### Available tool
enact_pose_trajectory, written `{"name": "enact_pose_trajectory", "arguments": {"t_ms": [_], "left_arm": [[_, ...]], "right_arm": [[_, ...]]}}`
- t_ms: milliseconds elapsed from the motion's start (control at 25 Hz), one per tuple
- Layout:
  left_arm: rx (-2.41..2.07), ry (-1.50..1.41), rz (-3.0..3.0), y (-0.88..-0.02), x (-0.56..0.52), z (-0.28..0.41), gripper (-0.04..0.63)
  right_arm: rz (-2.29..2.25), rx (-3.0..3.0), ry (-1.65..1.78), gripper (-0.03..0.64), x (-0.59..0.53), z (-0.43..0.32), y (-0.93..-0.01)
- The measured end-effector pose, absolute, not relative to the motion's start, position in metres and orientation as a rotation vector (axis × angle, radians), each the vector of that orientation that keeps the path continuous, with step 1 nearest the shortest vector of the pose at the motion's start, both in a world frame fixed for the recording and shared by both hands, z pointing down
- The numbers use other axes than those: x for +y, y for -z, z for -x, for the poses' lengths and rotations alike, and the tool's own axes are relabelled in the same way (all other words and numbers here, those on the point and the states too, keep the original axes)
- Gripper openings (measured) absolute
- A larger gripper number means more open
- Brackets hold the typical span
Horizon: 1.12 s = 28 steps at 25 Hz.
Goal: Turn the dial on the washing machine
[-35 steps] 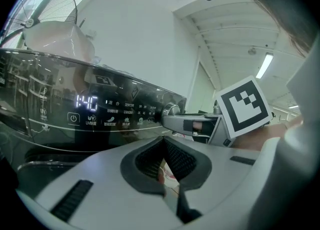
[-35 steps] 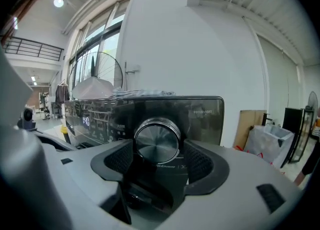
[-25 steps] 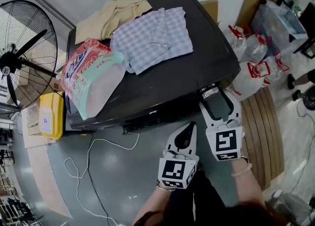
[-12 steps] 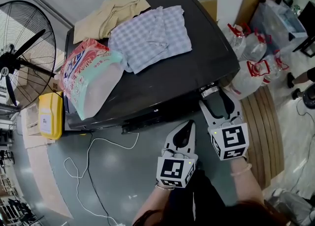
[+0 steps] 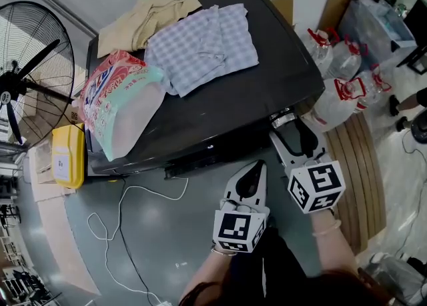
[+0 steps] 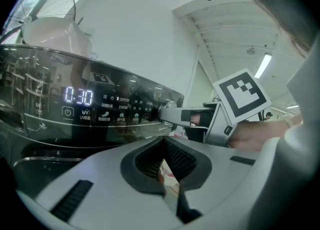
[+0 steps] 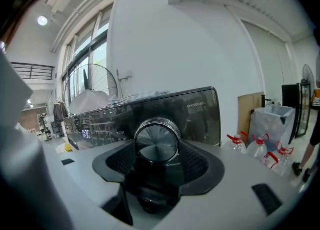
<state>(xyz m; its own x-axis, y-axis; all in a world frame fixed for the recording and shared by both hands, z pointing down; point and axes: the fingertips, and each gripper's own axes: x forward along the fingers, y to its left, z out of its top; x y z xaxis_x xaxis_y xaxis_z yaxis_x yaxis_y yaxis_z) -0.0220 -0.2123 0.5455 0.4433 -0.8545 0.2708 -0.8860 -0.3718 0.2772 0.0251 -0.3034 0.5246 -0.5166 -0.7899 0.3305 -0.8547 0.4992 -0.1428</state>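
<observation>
The dial (image 5: 284, 119) sits at the right end of the washing machine (image 5: 267, 91) front panel, a round brushed-metal knob standing out from the dark glossy face. The right gripper (image 5: 290, 129) has its jaws spread wide and set on the dial, 1 to each side. In the right gripper view the dial (image 7: 156, 141) fills the gap between the 2 dark ribbed pads (image 7: 119, 161), and its rim meets both. The right gripper (image 7: 157, 160) points slightly downward at the panel. Its marker cube is tilted to one side in the head view.

The left gripper (image 5: 252, 170) hangs in front of the washing machine, apart from the panel and left of the dial. Its jaws are closed tip to tip with nothing between them. A small teardrop gap shows behind the tips in the left gripper view (image 6: 161, 141). That view also shows the right gripper (image 6: 172, 115) reaching the dial (image 6: 167, 107), and a lit display (image 6: 77, 95) reading 0:30 further left on the panel.

On top of the washing machine lie a checked cloth (image 5: 200, 48), a tan cloth (image 5: 143, 18) behind it, and a pink and green detergent bag (image 5: 120, 111) near the left edge. Left of the machine stand a yellow container (image 5: 69, 156) and a large fan (image 5: 27, 71). A white cable (image 5: 127, 211) loops over the floor in front. Clear water jugs with red handles (image 5: 340, 65) stand to its right.
</observation>
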Motion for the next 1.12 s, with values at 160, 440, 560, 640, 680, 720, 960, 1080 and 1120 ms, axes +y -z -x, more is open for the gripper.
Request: {"name": "enact_pose_trajectory", "arguments": {"t_ms": [160,440,560,640,680,720,960,1080,1120], "left_arm": [[-1.469,-0.116,-2.324,-0.545,-0.212,0.021,0.017],[-1.464,-0.129,-2.326,-0.547,-0.21,0.021,0.017],[-1.463,-0.131,-2.326,-0.547,-0.21,0.021,0.017],[-1.464,-0.133,-2.325,-0.547,-0.209,0.021,0.017],[-1.463,-0.133,-2.325,-0.547,-0.209,0.021,0.017],[-1.462,-0.133,-2.326,-0.547,-0.209,0.021,0.017],[-1.462,-0.132,-2.335,-0.545,-0.209,0.022,0.017],[-1.465,-0.132,-2.332,-0.546,-0.21,0.023,0.017],[-1.464,-0.13,-2.33,-0.546,-0.21,0.023,0.017]], "right_arm": [[-1.406,-2.525,-0.416,0.296,-0.304,-0.025,-0.524],[-1.362,-2.419,-0.189,0.302,-0.301,-0.022,-0.528],[-1.361,-2.391,-0.127,0.321,-0.3,-0.018,-0.524],[-1.362,-2.378,-0.086,0.33,-0.3,-0.017,-0.521],[-1.363,-2.376,-0.075,0.33,-0.3,-0.016,-0.52],[-1.365,-2.377,-0.074,0.33,-0.3,-0.016,-0.519],[-1.414,-2.396,-0.14,0.29,-0.302,-0.023,-0.519],[-1.438,-2.442,-0.246,0.293,-0.303,-0.025,-0.52],[-1.447,-2.455,-0.282,0.293,-0.303,-0.025,-0.52]]}}
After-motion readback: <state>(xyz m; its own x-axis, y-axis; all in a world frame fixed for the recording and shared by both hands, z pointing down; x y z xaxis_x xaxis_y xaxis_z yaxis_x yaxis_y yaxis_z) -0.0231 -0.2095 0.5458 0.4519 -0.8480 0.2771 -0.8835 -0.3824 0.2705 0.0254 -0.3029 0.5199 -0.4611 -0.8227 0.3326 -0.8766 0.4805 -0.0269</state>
